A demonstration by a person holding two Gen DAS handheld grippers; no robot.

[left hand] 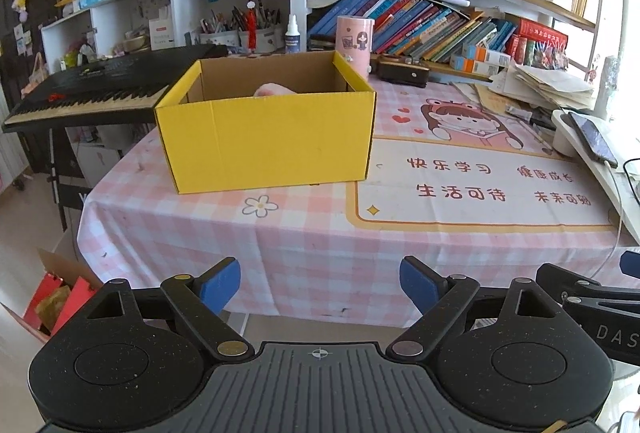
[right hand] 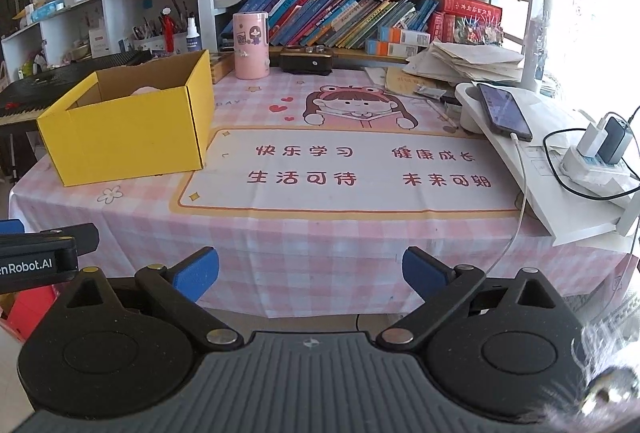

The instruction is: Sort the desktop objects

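A yellow cardboard box [left hand: 264, 141] stands open on the pink checked tablecloth [left hand: 304, 241], at the table's left; something pink [left hand: 272, 89] lies inside it, mostly hidden by the wall. The right wrist view shows the same box [right hand: 128, 141] at left with the pink thing [right hand: 145, 89] inside. My left gripper [left hand: 320, 287] hangs open at the table's near edge, nothing between its blue pads. My right gripper [right hand: 310, 275] is open too, empty, beside the left one, also off the near edge.
A pink cylinder [right hand: 250, 45] and a dark case [right hand: 306, 61] stand at the back by the bookshelf. Papers [right hand: 464, 61], a phone [right hand: 504, 111] on a white board and a power strip with chargers [right hand: 600, 157] crowd the right. A keyboard piano [left hand: 92, 89] sits left.
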